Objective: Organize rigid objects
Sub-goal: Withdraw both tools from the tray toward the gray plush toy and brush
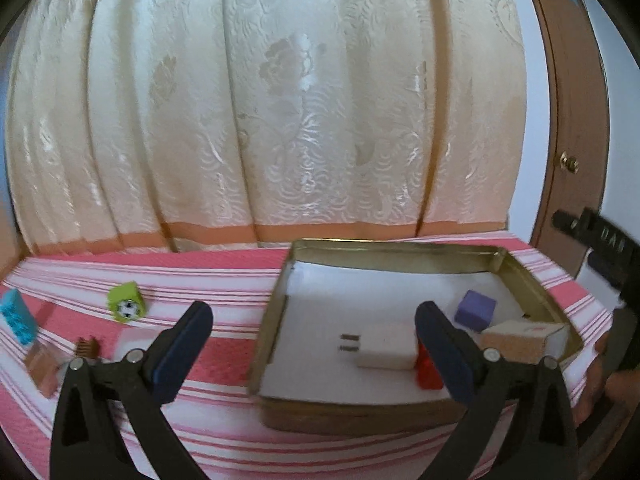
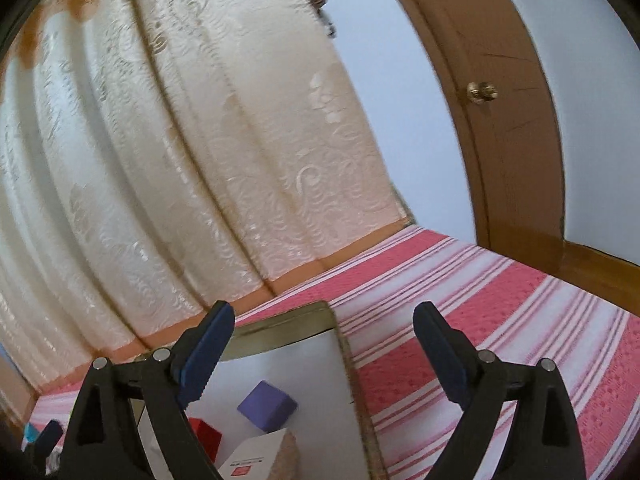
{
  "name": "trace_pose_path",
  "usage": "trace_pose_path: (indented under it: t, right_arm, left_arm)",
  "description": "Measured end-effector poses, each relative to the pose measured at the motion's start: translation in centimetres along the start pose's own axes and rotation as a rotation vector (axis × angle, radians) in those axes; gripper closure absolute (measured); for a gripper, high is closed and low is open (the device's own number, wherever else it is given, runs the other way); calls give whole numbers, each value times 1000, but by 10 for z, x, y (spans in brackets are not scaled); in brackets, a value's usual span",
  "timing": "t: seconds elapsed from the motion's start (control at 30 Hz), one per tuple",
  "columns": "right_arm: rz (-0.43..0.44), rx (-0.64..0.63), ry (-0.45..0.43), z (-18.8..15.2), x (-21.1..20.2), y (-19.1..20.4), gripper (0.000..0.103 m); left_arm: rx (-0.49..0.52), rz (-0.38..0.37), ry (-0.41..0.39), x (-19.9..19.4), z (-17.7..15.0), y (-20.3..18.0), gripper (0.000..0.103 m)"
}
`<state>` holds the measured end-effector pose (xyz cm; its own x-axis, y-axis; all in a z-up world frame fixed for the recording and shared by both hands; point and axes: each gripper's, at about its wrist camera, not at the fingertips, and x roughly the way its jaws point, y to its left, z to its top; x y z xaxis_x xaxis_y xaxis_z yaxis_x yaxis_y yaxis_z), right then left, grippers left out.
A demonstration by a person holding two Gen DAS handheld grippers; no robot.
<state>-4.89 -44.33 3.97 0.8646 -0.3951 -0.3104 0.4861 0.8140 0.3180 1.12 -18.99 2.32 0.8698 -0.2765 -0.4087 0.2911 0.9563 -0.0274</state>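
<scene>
Four things lie inside the shallow metal tin (image 1: 520, 276) on the striped cloth (image 1: 224, 276) of the desk: a white charger (image 1: 386, 350), a red block (image 1: 428, 372), a purple cube (image 1: 475, 310) and a cardboard box (image 1: 520, 340). In the left wrist view the charger lies flat with its long axis running left to right, its two prongs pointing left toward the tin's left wall. The red block sits just beside the charger's right end, partly hidden by the tool's right finger. The cardboard box lies on its side in the tin's near right corner, its long axis also running across the view, with the purple cube just behind it. Much of the white floor toward the tin's far and left walls is bare. Left of the tin, out on the cloth, a green cube (image 1: 126, 302) stands alone, a blue block (image 1: 18, 318) lies at the far left edge, and a small brown brush-like piece (image 1: 86, 348) sits near it, too blurred to tell more. The left tool (image 1: 314, 354) stands wide apart with nothing between its pads, straddling the tin's near left corner. The right tool (image 2: 324, 356) also stands wide apart and grips nothing; it is above the tin's right wall, with open striped cloth to its right. A cream curtain (image 1: 280, 100) hangs behind the desk, and a brown door (image 2: 500, 120) stands at the right.
</scene>
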Motion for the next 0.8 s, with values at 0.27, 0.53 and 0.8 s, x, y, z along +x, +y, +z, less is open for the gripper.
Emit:
trace_pose_path:
  t: [0.27,0.53,0.8]
  right_arm:
    - [-27,38,-21,-4,-5,-8,10]
    - [-59,-62,-78,-16,-18,14,10]
    - [-72,-130,-104,-28,-30,32,10]
  left_arm:
    - [-23,18,-9,-10,-6,15,0]
    - [-61,17,34,-5,-8,23,0]
    - [-77,18,39,-9,-11,30,0]
